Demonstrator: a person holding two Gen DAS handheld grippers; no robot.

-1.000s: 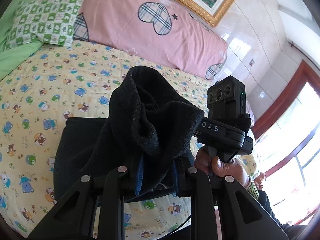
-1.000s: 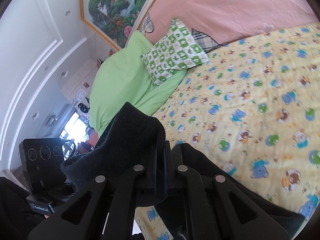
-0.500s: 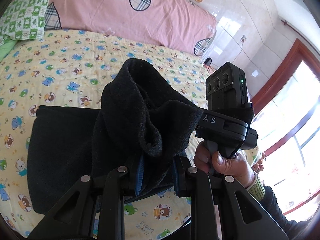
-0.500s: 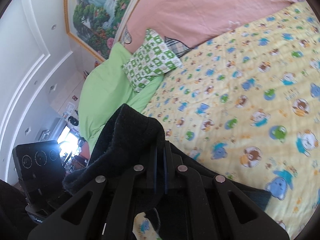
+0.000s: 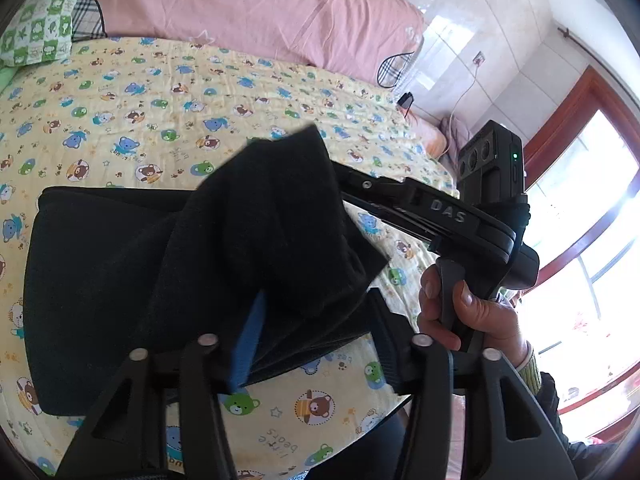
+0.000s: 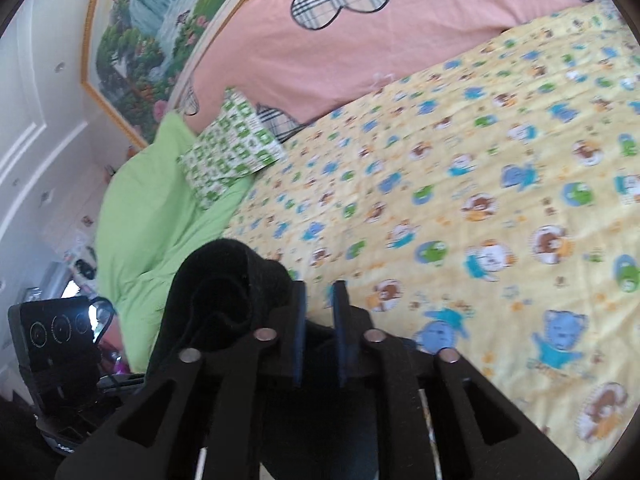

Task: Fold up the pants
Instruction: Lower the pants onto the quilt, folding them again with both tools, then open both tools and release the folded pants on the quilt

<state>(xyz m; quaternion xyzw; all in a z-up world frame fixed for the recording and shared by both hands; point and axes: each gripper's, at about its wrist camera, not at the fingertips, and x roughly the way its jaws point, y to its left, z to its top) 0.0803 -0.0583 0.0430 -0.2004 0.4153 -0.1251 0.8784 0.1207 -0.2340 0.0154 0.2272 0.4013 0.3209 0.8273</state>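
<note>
The black pants (image 5: pixel 120 280) lie folded on the yellow bear-print bedsheet (image 5: pixel 160 92). In the left wrist view my left gripper (image 5: pixel 316 320) has its jaws spread, and a raised fold of the pants drapes over its blue-padded left finger (image 5: pixel 248 344). In the right wrist view my right gripper (image 6: pixel 319 328) is open with a narrow gap between its pads. A bunched fold of the pants (image 6: pixel 224 296) hangs on its left finger, outside the gap. The right gripper body also shows in the left wrist view (image 5: pixel 460 216), held by a hand.
A pink quilt with plaid hearts (image 5: pixel 248 8) lies along the far side of the bed. A green checked pillow (image 6: pixel 228 152) rests on a green blanket (image 6: pixel 144 208). A window with a red frame (image 5: pixel 592 200) is at the right. A framed landscape painting (image 6: pixel 152 32) hangs on the wall.
Both grippers have lowered toward the bed and opened, letting go of the pants fold. The fold has dropped forward over the lower layer. The right gripper has swung rightward.
</note>
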